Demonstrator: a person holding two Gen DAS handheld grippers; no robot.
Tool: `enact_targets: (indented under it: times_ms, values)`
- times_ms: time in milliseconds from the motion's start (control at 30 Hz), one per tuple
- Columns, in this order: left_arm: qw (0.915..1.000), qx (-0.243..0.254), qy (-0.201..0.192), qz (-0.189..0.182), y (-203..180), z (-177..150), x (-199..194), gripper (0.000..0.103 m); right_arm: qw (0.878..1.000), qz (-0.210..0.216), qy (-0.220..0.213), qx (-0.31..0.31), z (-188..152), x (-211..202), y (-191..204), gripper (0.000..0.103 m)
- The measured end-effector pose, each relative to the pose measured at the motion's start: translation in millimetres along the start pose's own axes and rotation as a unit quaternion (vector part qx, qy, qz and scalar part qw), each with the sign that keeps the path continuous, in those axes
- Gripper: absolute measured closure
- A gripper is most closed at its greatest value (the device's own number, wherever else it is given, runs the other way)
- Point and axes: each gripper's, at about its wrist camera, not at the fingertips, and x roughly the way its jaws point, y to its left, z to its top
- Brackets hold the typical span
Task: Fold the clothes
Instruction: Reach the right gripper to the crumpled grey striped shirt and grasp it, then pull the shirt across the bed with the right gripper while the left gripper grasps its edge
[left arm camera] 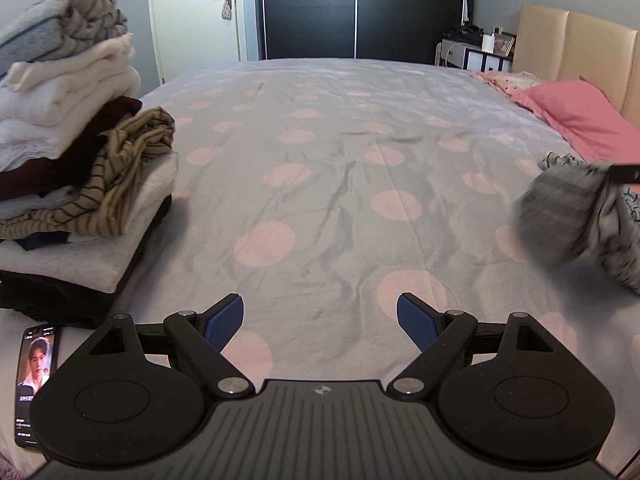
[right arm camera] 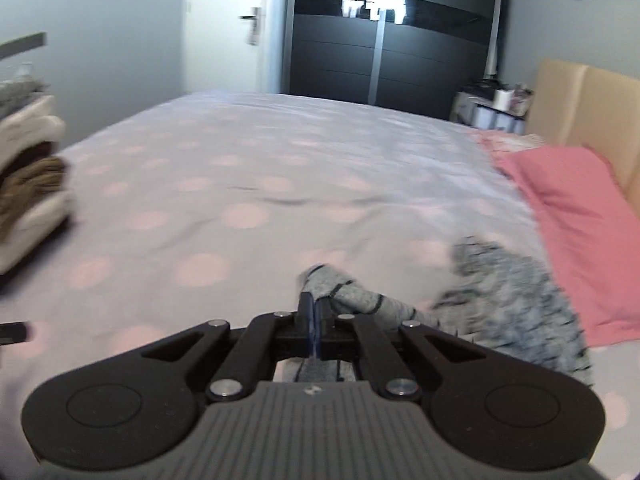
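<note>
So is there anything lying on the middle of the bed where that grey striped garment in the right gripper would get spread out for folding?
Nothing visible. The right gripper is shut on the grey striped garment, and the dotted bedspread ahead lies bare. The clothes stack sits off to the left, the pink pillow to the right.

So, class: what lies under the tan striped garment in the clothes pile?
Under the tan striped garment lie a thick white folded layer and a dark one at the bottom. Anything deeper in the pile is covered.
</note>
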Motion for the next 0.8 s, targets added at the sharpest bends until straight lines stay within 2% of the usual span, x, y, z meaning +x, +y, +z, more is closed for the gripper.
enact_targets:
  times_ms: [167,367,500,567,633,700,767,800]
  values:
    - [1.0000,0.000,-0.007,0.003,13.1,-5.2,-13.3,0.019,0.999,0.043,0.013,0.007,-7.6,-16.8,40.7,0.102]
    - [0.9997,-0.016,-0.009,0.016,32.5,-10.5,-20.6,0.018,0.990,0.138,-0.003,0.002,-11.8,-45.0,96.1,0.102]
    - [0.9992,-0.024,-0.016,0.026,43.4,-13.2,-25.5,0.018,0.981,0.192,0.023,-0.030,-26.1,-50.1,138.3,0.101]
    - [0.9992,-0.027,-0.017,0.025,46.8,-15.4,-26.8,0.019,0.978,0.193,0.045,-0.061,-36.9,-46.4,152.3,0.101]
    - [0.9992,-0.032,-0.015,0.021,49.7,-18.2,-27.5,0.019,0.976,0.182,0.071,-0.093,-46.4,-40.4,158.5,0.094]
    - [0.9990,-0.043,-0.010,0.010,52.3,-20.5,-28.1,0.018,0.972,0.179,0.096,-0.114,-53.6,-34.5,158.6,0.079]
    - [0.9987,-0.051,0.001,-0.004,53.4,-21.1,-26.8,0.018,0.972,0.173,0.107,-0.115,-57.7,-33.2,152.7,0.067]
    - [0.9985,-0.053,0.004,-0.012,53.2,-21.2,-26.4,0.019,0.972,0.171,0.112,-0.112,-58.0,-32.3,148.7,0.065]
